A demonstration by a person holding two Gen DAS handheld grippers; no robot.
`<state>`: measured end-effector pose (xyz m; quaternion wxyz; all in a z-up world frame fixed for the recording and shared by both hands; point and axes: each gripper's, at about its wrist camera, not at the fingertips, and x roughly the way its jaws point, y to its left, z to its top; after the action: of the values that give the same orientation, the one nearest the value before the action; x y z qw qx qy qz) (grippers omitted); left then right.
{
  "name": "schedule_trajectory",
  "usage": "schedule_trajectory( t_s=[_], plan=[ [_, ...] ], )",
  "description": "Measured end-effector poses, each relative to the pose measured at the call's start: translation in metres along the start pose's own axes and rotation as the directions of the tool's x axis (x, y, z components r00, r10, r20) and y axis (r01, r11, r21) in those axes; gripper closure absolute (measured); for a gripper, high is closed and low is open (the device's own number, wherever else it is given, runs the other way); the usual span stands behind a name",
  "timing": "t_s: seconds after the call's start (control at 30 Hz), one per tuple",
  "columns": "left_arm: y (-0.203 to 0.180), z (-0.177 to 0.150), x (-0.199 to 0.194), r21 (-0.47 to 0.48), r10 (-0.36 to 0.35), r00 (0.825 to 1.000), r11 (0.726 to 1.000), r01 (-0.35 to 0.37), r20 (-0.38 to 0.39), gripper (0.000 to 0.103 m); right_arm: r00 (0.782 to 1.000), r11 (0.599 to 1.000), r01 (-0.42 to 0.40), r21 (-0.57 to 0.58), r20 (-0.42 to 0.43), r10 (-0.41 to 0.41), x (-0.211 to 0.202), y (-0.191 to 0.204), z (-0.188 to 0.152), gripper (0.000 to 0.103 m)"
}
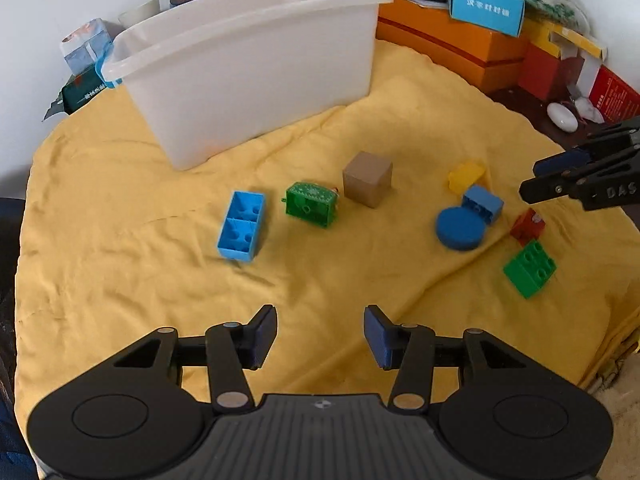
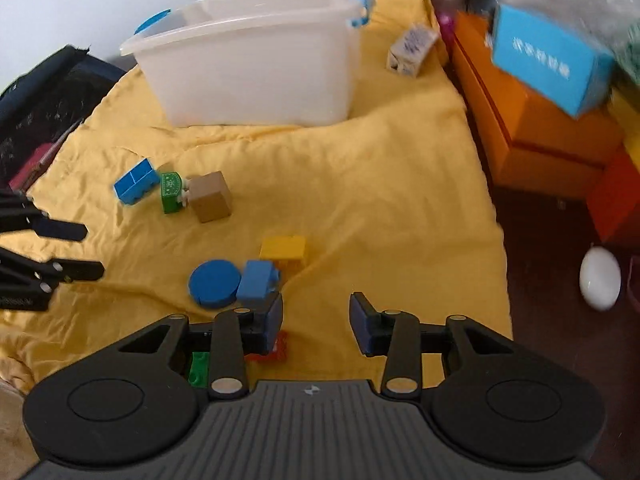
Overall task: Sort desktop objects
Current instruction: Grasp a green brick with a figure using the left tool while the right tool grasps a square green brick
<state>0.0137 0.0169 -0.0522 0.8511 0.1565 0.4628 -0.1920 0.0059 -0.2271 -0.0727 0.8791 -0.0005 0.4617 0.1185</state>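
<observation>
The white bin [image 1: 256, 68] stands at the far edge of the yellow cloth [image 1: 120, 280]. Nearer than the bin, scattered blocks lie ahead of the left gripper [image 1: 320, 336] and right gripper [image 2: 316, 322]; both jaws gape, empty.

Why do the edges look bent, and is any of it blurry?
Both wrist views use fisheye lenses, so the white bin bows and the corners go dark. The right wrist view is smeared on its right side, around the blue box and the white oval object; the left wrist view is sharper, with soft shadows.
</observation>
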Motion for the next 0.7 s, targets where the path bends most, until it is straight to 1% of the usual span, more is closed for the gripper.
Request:
schedule_trajectory(
  t_s=[0.03,0.1,0.13,0.17,0.2,0.23,0.27,0.3,0.33,0.37,0.47,0.53,0.63,0.7],
  plan=[
    [0.001,0.001,0.0,0.002,0.005,1.0,1.0,-0.005,0.002,0.051,1.0,1.0,0.003,-0.015,0.003,-0.003,-0.003,0.002,0.0,0.062],
    [0.003,0.003,-0.003,-0.006,0.005,1.0,1.0,-0.005,0.015,0.051,1.0,0.996,0.002,-0.09,0.007,-0.002,-0.012,0.012,0.002,0.062],
    [0.004,0.004,-0.005,-0.014,-0.001,1.0,1.0,0.001,0.023,0.051,1.0,0.992,-0.022,-0.125,0.004,0.023,-0.017,0.017,0.001,0.062],
    [0.003,0.006,-0.007,-0.023,-0.014,0.999,1.0,0.015,0.029,0.051,0.998,0.987,-0.063,-0.149,-0.014,0.062,-0.019,0.022,-0.001,0.062],
    [0.002,0.007,-0.007,-0.027,-0.029,0.999,0.999,0.03,0.032,0.051,0.993,0.98,-0.115,-0.16,-0.049,0.108,-0.021,0.028,-0.003,0.065],
    [0.0,0.007,-0.006,-0.026,-0.044,0.999,0.999,0.045,0.031,0.051,0.987,0.976,-0.148,-0.159,-0.089,0.135,-0.022,0.033,-0.005,0.066],
    [-0.003,0.007,-0.004,-0.02,-0.056,0.998,0.998,0.056,0.027,0.051,0.984,0.978,-0.144,-0.151,-0.124,0.126,-0.021,0.039,-0.009,0.067],
    [-0.007,0.007,-0.003,-0.01,-0.066,0.998,0.998,0.066,0.02,0.051,0.984,0.982,-0.118,-0.149,-0.152,0.095,-0.019,0.046,-0.014,0.066],
    [-0.01,0.007,-0.002,0.005,-0.076,0.997,0.997,0.076,0.019,0.051,0.983,0.984,-0.095,-0.152,-0.169,0.068,-0.017,0.051,-0.019,0.065],
    [-0.013,0.007,-0.002,0.018,-0.085,0.996,0.996,0.084,0.022,0.051,0.982,0.985,-0.086,-0.147,-0.178,0.059,-0.015,0.054,-0.022,0.065],
    [-0.019,0.011,-0.001,0.05,-0.104,0.994,0.994,0.102,0.034,0.051,0.981,0.993,-0.083,-0.087,-0.183,0.066,-0.003,0.055,-0.025,0.064],
    [-0.021,0.015,0.002,0.066,-0.096,0.995,0.993,0.094,0.039,0.051,0.984,0.993,-0.063,-0.097,-0.175,0.045,0.006,0.057,-0.025,0.063],
    [-0.017,0.024,0.009,0.061,-0.079,0.996,0.995,0.076,0.048,0.051,0.986,0.991,-0.048,-0.127,-0.167,0.026,0.01,0.062,-0.029,0.065],
    [-0.011,0.031,0.016,0.046,-0.064,0.997,0.997,0.061,0.05,0.051,0.988,0.989,-0.066,-0.134,-0.148,0.046,0.002,0.064,-0.031,0.065]
  ],
)
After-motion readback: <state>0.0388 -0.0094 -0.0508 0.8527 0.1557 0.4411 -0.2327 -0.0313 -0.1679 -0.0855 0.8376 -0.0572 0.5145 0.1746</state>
